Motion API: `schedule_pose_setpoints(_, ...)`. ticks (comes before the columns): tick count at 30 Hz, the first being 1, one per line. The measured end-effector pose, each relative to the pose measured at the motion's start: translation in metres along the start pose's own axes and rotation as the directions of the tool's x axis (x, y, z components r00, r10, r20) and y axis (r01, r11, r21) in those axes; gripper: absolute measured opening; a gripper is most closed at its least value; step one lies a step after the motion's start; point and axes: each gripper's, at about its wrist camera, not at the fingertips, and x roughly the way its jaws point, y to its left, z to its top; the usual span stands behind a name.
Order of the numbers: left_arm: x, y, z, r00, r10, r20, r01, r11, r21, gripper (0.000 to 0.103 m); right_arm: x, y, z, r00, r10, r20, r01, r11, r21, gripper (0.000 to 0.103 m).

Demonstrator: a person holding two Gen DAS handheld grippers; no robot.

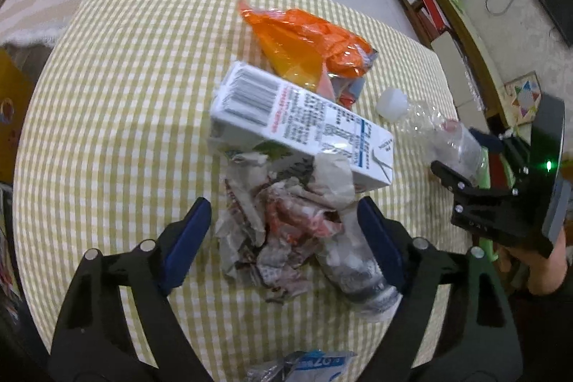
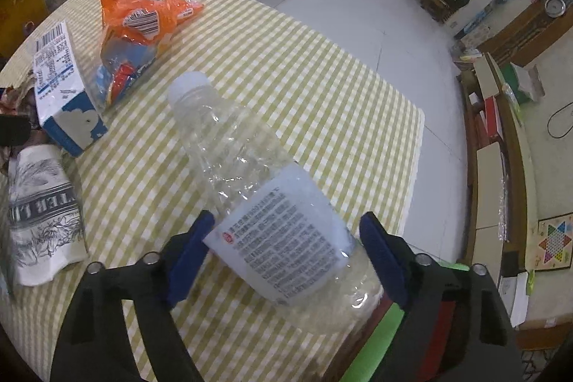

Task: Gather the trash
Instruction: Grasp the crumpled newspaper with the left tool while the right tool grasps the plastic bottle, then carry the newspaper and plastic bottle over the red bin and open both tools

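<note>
My left gripper [image 1: 283,238] stands with its jaws apart on either side of a heap of crumpled paper [image 1: 275,224] on the checked tablecloth [image 1: 118,102]. A white carton [image 1: 297,120] lies touching the far edge of that heap; beyond the carton sits an orange wrapper [image 1: 304,42]. My right gripper [image 2: 286,255] is to the right of the carton, its blue pads spread around a clear plastic bottle [image 2: 258,181]; I cannot tell whether they press on it.

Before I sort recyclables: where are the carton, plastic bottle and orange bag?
carton [image 1: 283,117], left wrist view, printed side.
plastic bottle [image 2: 286,235], right wrist view, white label.
orange bag [image 1: 304,42], left wrist view, crinkled middle.
</note>
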Motion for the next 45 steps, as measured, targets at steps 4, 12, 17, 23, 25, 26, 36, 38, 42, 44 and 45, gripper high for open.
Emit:
schedule_pose_setpoints(4, 0.010, 0.011, -0.002, 0.999, -0.016, -0.034, 0.014, 0.999, -0.041, 0.071, -0.001, 0.003, 0.000, 1.000, -0.005, -0.009, 0.005, 1.000, -0.005, 0.076)
schedule_pose_setpoints(12, -0.002, 0.011, -0.005, 0.999, -0.027, -0.016, 0.027, 1.000, -0.014, 0.041, -0.007, 0.005, -0.003, 1.000, 0.010, -0.028, -0.009, 1.000, 0.021, 0.072)
schedule_pose_setpoints(17, -0.018, 0.014, -0.010, 1.000, -0.009, 0.019, 0.009, 1.000, -0.003, 0.040, -0.023, -0.001, -0.010, 0.996, 0.089, -0.011, -0.087, 0.990, 0.110, 0.061)
schedule_pose_setpoints(23, -0.038, 0.016, -0.016, 0.998, -0.005, 0.059, 0.005, 1.000, -0.002, 0.040, -0.042, -0.011, -0.024, 0.986, 0.160, 0.039, -0.165, 0.956, 0.241, 0.061)
schedule_pose_setpoints(25, -0.045, 0.014, -0.017, 0.997, -0.003, 0.072, 0.002, 1.000, 0.006, 0.040, -0.051, -0.014, -0.027, 0.984, 0.167, 0.062, -0.178, 0.947, 0.266, 0.061)
schedule_pose_setpoints(26, -0.051, 0.012, -0.018, 0.997, -0.001, 0.081, 0.000, 1.000, 0.013, 0.040, -0.058, -0.015, -0.030, 0.981, 0.176, 0.077, -0.191, 0.940, 0.283, 0.061)
schedule_pose_setpoints(36, -0.088, -0.008, -0.029, 0.989, -0.013, 0.148, 0.003, 0.998, 0.065, 0.040, -0.118, -0.019, -0.044, 0.964, 0.197, 0.180, -0.250, 0.903, 0.348, 0.061)
schedule_pose_setpoints(38, -0.094, -0.014, -0.032, 0.987, -0.020, 0.159, 0.009, 0.997, 0.072, 0.040, -0.130, -0.021, -0.047, 0.960, 0.200, 0.197, -0.261, 0.896, 0.359, 0.061)
schedule_pose_setpoints(42, -0.105, -0.026, -0.038, 0.984, -0.037, 0.172, 0.022, 0.996, 0.089, 0.040, -0.145, -0.025, -0.057, 0.957, 0.181, 0.225, -0.257, 0.889, 0.379, 0.061)
schedule_pose_setpoints(44, -0.108, -0.033, -0.040, 0.984, -0.044, 0.175, 0.026, 0.995, 0.100, 0.040, -0.153, -0.029, -0.062, 0.957, 0.167, 0.239, -0.253, 0.883, 0.395, 0.061)
schedule_pose_setpoints(45, -0.108, -0.036, -0.040, 0.983, -0.047, 0.176, 0.028, 0.994, 0.107, 0.040, -0.155, -0.032, -0.065, 0.956, 0.163, 0.245, -0.253, 0.879, 0.403, 0.061)
